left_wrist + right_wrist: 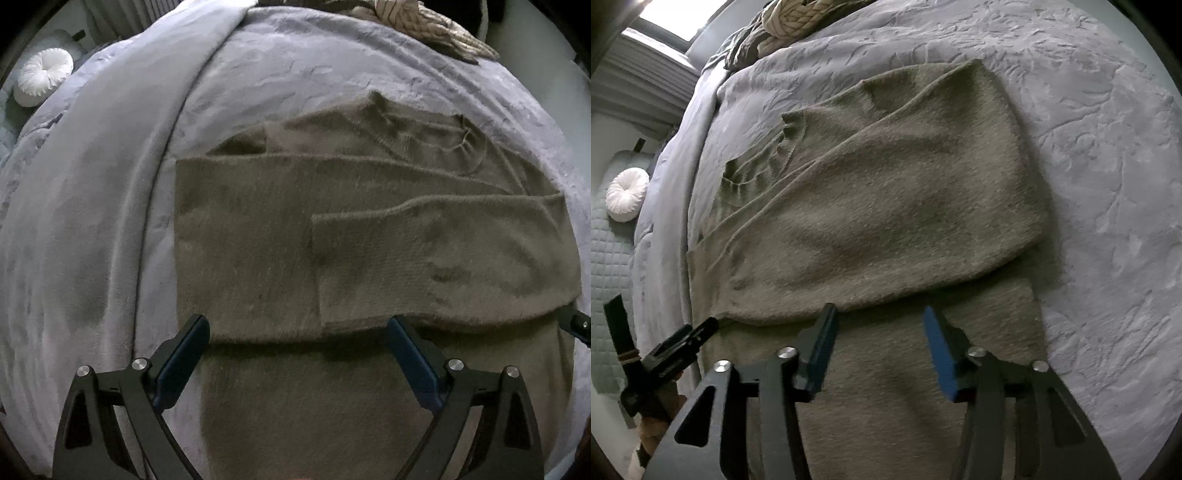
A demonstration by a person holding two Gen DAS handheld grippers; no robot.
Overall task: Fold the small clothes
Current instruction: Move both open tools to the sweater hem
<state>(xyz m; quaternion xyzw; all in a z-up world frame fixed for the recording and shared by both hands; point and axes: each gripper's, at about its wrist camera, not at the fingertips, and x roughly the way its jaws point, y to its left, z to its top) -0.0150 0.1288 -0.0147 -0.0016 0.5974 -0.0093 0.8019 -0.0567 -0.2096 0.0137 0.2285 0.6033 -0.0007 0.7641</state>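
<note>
An olive-brown knit sweater (258,229) lies flat on a grey bedspread (303,66), both sleeves folded across its body, collar at the far side. My left gripper (297,325) is open and empty, hovering over the sweater's lower part, just below the folded sleeves. In the right wrist view the same sweater (886,192) fills the middle. My right gripper (881,314) is open and empty above the lower body of the sweater, at the edge of the folded sleeve. The left gripper's tip (683,339) shows at the sweater's left edge.
A striped knit garment (424,26) lies at the far edge of the bed; it also shows in the right wrist view (798,18). A round white cushion (626,194) sits on a quilted surface beside the bed. A plain grey blanket (92,184) drapes the left side.
</note>
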